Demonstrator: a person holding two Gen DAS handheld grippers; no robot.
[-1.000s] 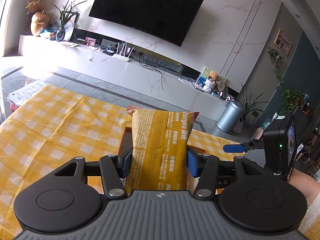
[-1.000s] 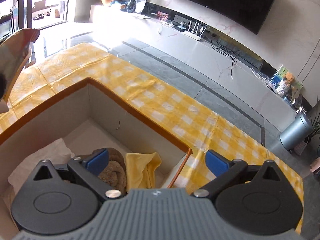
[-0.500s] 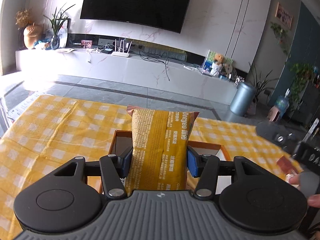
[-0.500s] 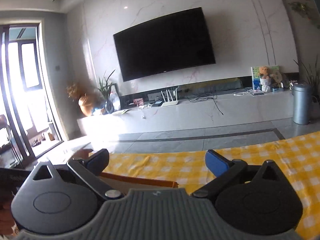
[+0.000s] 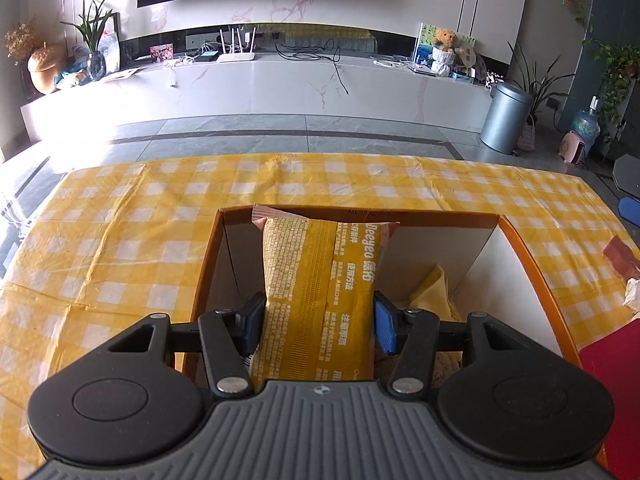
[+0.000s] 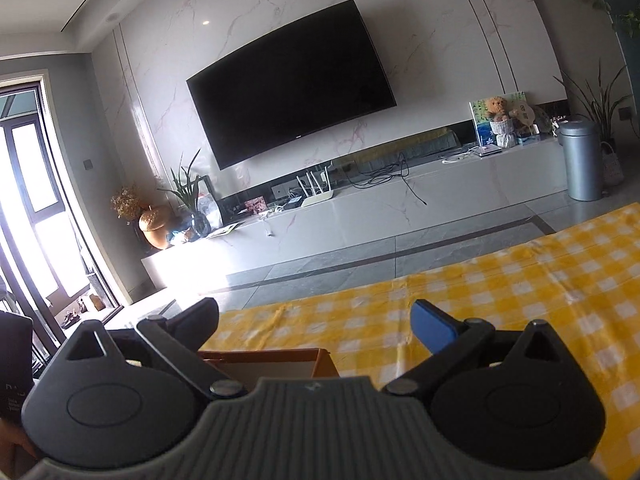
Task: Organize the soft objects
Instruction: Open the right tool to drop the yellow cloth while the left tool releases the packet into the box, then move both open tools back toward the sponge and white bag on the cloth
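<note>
My left gripper (image 5: 318,322) is shut on a yellow soft packet (image 5: 320,280) with printed text, its blue pads pressing both sides. The packet hangs over the open cardboard box (image 5: 524,252) with an orange rim and white inner walls. Inside the box lie a yellow cloth (image 5: 434,288) and a brownish rolled towel (image 5: 448,364), partly hidden by the gripper. In the right wrist view my right gripper (image 6: 316,316) stands open and empty above the box's far corner (image 6: 304,356), pointing toward the room.
The table carries a yellow checked cloth (image 5: 120,240). A red flat thing (image 5: 608,380) and a brown wrapper (image 5: 620,256) lie right of the box. Beyond the table's far edge are grey floor, a white TV bench (image 5: 280,80) and a metal bin (image 5: 504,116).
My left gripper has moved over the box and tipped downward with the packet held throughout. My right gripper has lifted out of the box and rolled, now facing the room.
</note>
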